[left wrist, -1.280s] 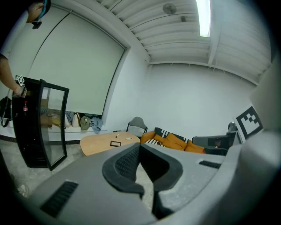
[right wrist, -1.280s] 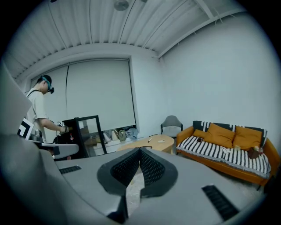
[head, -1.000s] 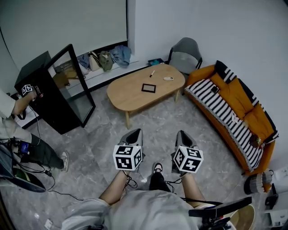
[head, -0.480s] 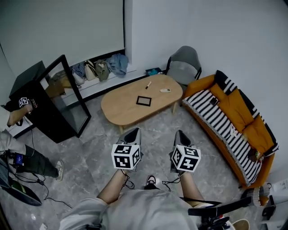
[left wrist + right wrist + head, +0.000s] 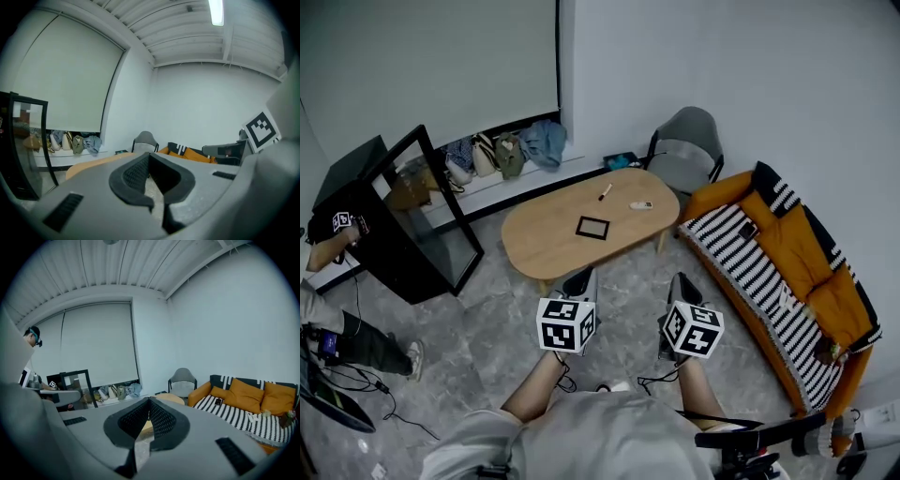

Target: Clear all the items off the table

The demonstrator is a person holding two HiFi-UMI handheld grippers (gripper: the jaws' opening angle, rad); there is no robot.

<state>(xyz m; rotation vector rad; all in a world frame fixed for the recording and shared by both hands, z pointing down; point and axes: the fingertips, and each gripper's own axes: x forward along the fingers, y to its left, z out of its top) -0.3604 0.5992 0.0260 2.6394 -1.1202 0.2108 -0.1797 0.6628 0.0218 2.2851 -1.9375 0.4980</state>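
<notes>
The left gripper (image 5: 580, 276) and right gripper (image 5: 680, 279) are held side by side in front of the person, each pointing toward the oval wooden table (image 5: 542, 246). Both pairs of jaws are closed tip to tip, with nothing between the pads. Three items lie on the tabletop: a flat black-framed square (image 5: 592, 227) near the middle, a pen (image 5: 606, 192) toward the far edge, and a small pale object (image 5: 641, 204) just right of the pen; all three are well apart from both grippers. In the head view the left gripper's tip lies at the table's near edge, while the right gripper's tip is over the grey floor (image 5: 633, 272) between the table and the orange sofa (image 5: 811, 248). The sofa, partly covered by a black-and-white striped throw (image 5: 748, 234), stands close to the table's right end. A grey chair (image 5: 685, 145) stands behind the table's far right corner. A black glass-fronted cabinet (image 5: 394, 220) stands left of the table. Bags (image 5: 502, 152) line the low ledge under the roller blind. A second person (image 5: 333, 309) stands at the left edge, with cables (image 5: 366, 380) on the floor nearby.
</notes>
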